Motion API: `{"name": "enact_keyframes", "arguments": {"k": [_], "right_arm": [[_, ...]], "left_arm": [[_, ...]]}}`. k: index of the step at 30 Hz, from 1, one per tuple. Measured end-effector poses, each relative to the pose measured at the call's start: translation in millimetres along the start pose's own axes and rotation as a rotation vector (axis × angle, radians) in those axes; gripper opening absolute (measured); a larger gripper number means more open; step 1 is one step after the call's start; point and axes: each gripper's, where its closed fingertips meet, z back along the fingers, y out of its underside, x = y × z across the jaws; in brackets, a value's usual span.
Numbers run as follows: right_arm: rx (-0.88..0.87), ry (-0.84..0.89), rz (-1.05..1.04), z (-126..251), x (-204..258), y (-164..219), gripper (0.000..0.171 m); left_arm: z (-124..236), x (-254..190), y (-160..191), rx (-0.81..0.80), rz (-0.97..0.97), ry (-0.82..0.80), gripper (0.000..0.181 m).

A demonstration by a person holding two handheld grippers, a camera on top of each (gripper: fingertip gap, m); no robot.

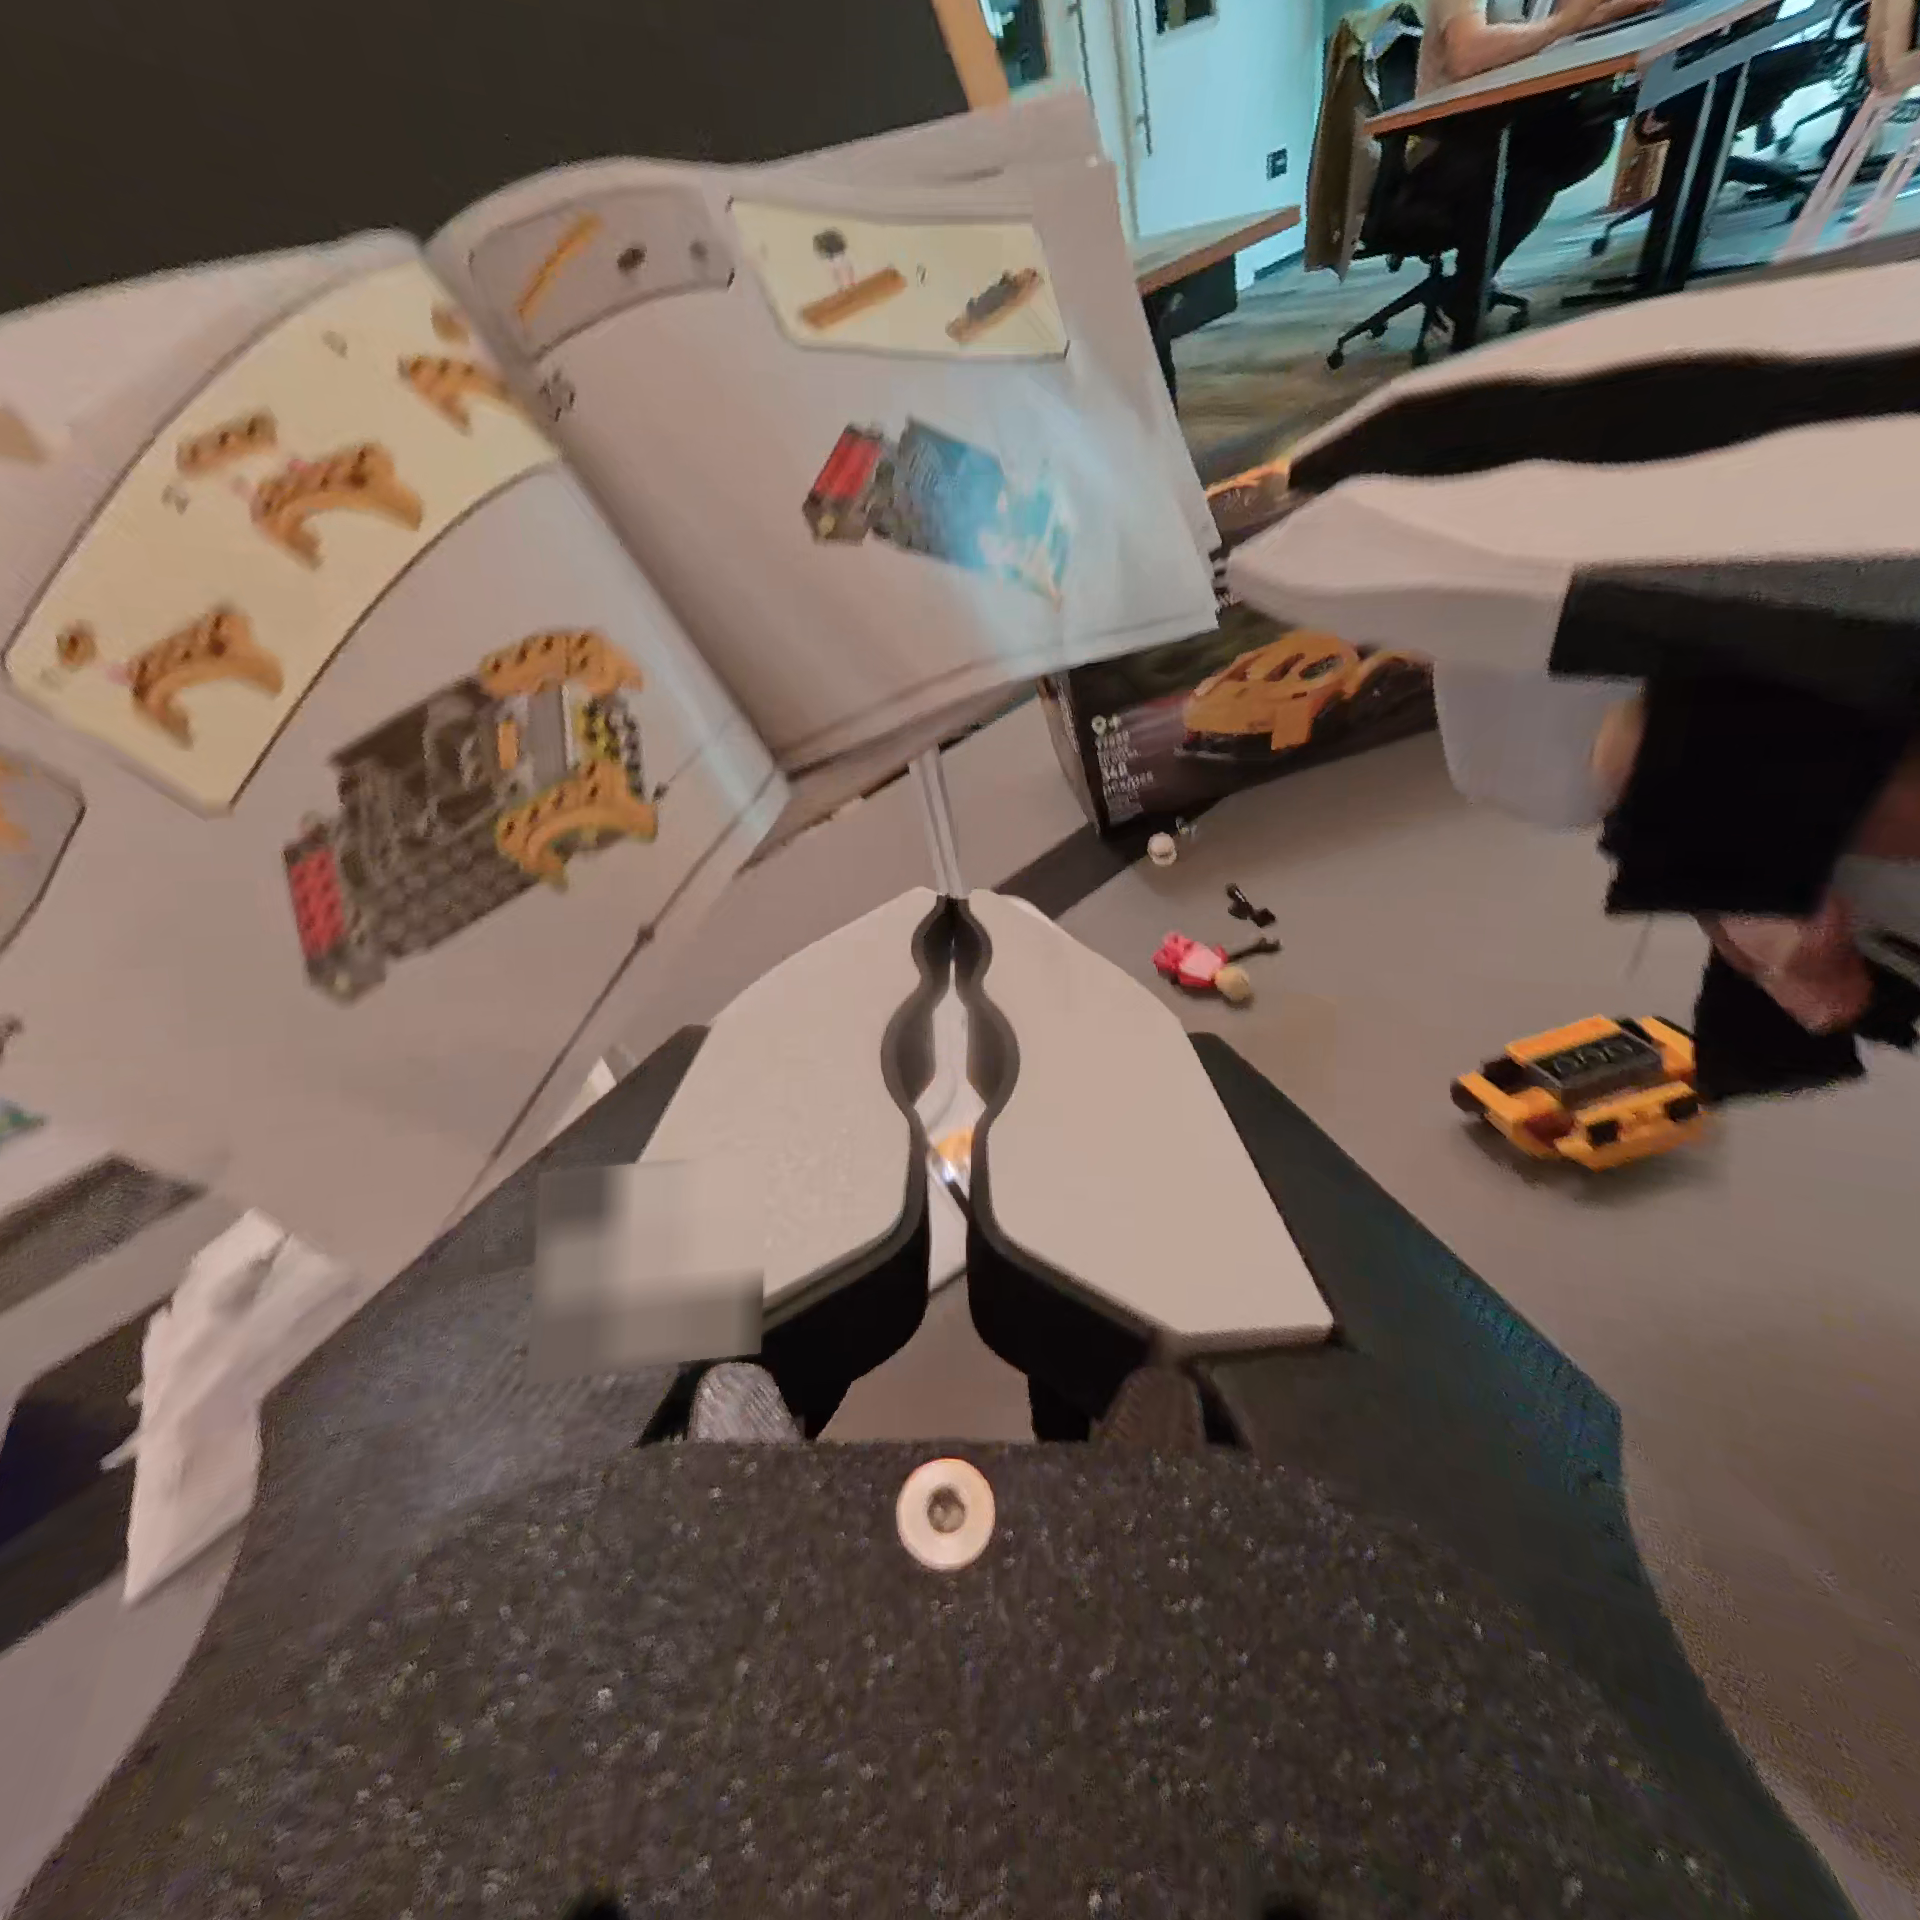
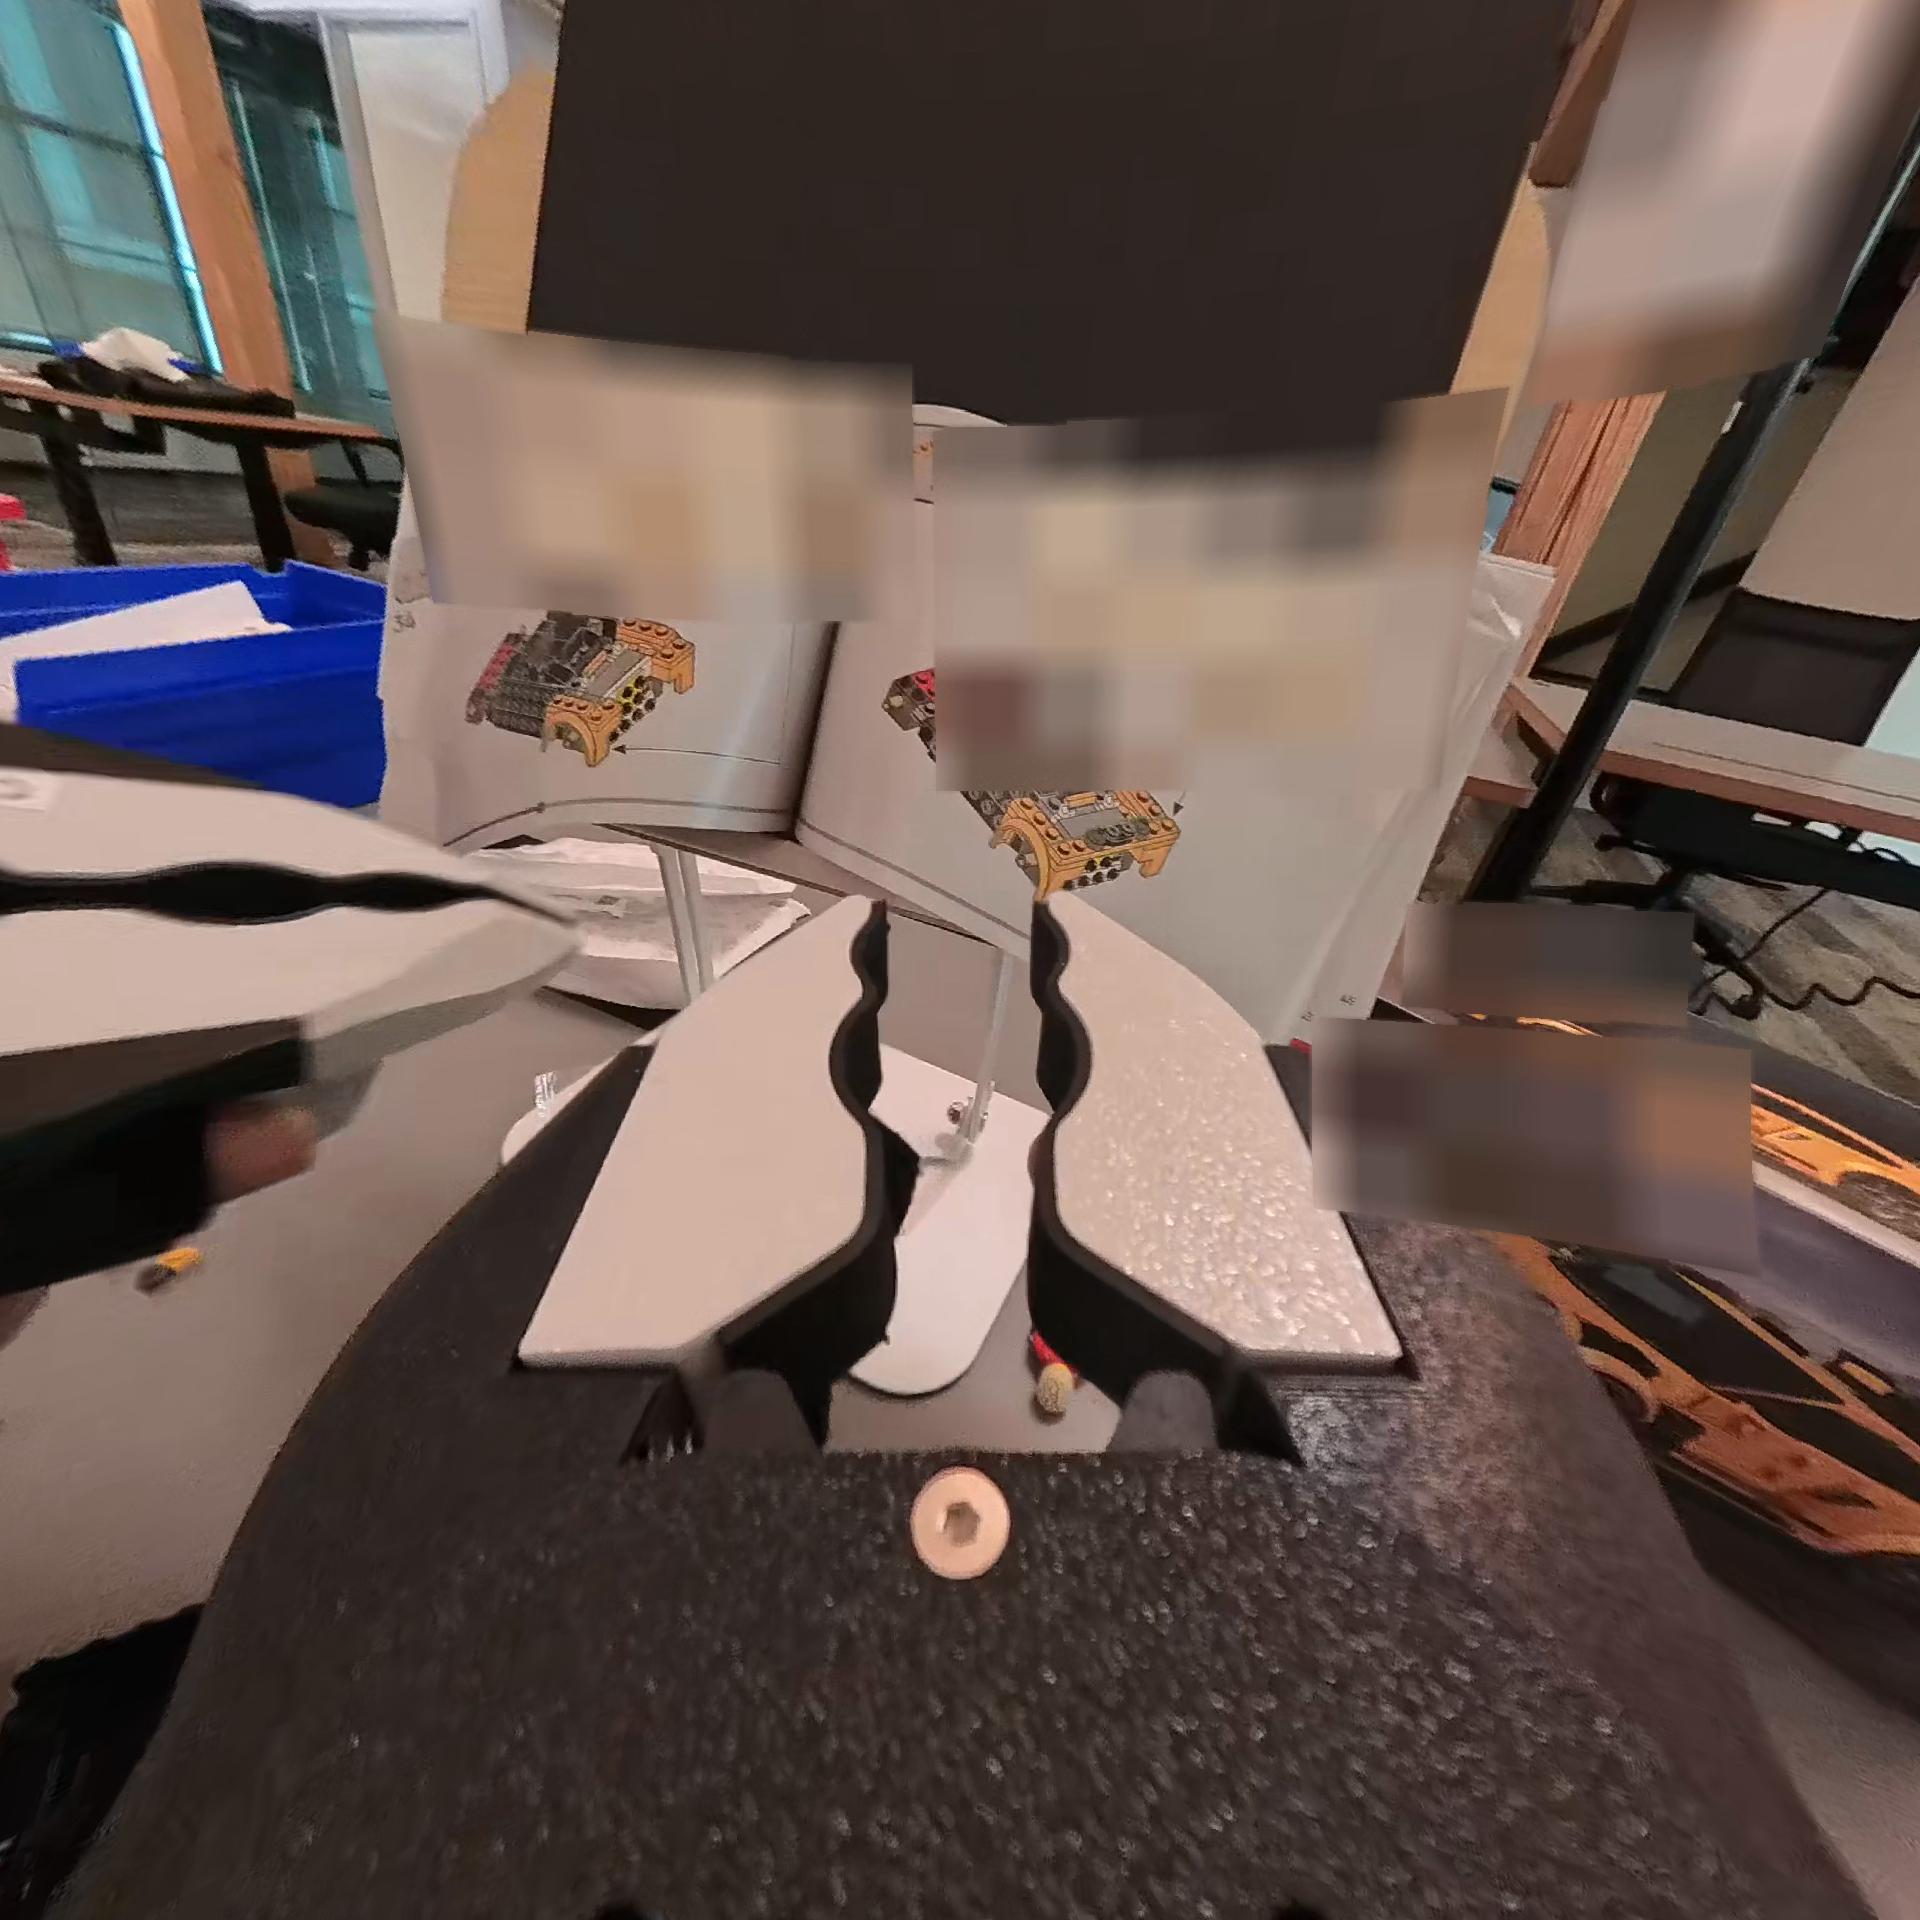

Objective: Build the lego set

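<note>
Two grippers are showing in my feeds, both raised above the grey table (image 1: 1351,1455). My left gripper (image 1: 949,914) is pointing toward the open instruction booklet (image 1: 623,499), which is standing on a thin metal stand (image 1: 940,821); its jaws are pressed together, tips meeting with nothing between them that I can make out. My right gripper (image 2: 956,914) is facing the same booklet (image 2: 665,717) from the other side, its jaws spread apart and gripping nothing, with the stand's white base plate (image 2: 966,1226) showing through the gap.

In the left wrist view, the partly built orange and black car (image 1: 1584,1091) is sitting on the table at about three o'clock from my fingertips, well apart from them. Between it and the booklet, a small pink and tan piece (image 1: 1200,961) and some tiny black bits (image 1: 1247,906) are lying loose. The set's box (image 1: 1247,717) is resting farther back at about two o'clock.

A blue bin (image 2: 197,675) is showing at nine o'clock in the right wrist view.
</note>
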Motion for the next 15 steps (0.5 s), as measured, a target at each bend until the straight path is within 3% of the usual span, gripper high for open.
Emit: {"name": "enact_keyframes", "arguments": {"k": [6,15], "right_arm": [[0.005,-0.003,-0.004,0.0,-3.9,3.2,0.025],[0.024,0.005,-0.040,-1.4,-17.9,10.8,0.024]], "left_arm": [[-40.1,16.0,-24.7,-0.025,-0.086,-0.098,0.000],[-56.1,76.7,5.3,0.126,-0.103,-0.194,0.000]]}}
